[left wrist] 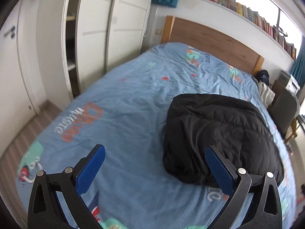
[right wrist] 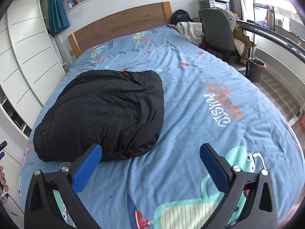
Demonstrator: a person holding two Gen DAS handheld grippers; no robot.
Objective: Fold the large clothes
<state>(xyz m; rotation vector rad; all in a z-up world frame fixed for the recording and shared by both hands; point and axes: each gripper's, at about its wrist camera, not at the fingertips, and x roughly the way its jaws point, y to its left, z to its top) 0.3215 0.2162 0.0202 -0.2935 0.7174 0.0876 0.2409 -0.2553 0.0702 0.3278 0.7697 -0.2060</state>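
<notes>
Across nearly the whole of both wrist views lies the bed point(right wrist: 190, 80), covered in a blue cartoon-print duvet with orange and white lettering; its wooden headboard point(right wrist: 122, 17) stands at the far end. White wardrobe point(left wrist: 95, 38) doors run along one side of the bed. A long shelf of books point(left wrist: 247, 9) sits high on the wall above the headboard, with teal curtains point(right wrist: 57, 5) at either end.

On the duvet — a black padded jacket point(right wrist: 106, 112), bundled into a compact, rounded mass, resting on the half of the bed nearer the wardrobe, its gathered hem toward the cameras. Nothing lies on top of it.

Beyond the bed's far corner: a grey chair point(right wrist: 217, 32) with clothing draped over it, a dark backpack point(right wrist: 182, 15), and a small bin point(right wrist: 256, 68) on the wooden floor.

Left gripper point(left wrist: 155, 169): fingers spread wide, blue pads facing each other, nothing between them but duvet; its one finger overlaps the jacket's near edge in view — contact cannot be told.

Right gripper point(right wrist: 150, 168): fingers likewise wide apart and empty, above bare duvet just beside the jacket's hem; its one fingertip sits in front of the hem, whether touching I cannot tell.

A person's fingertips point(right wrist: 2, 179) show at the edge of the right wrist view.
</notes>
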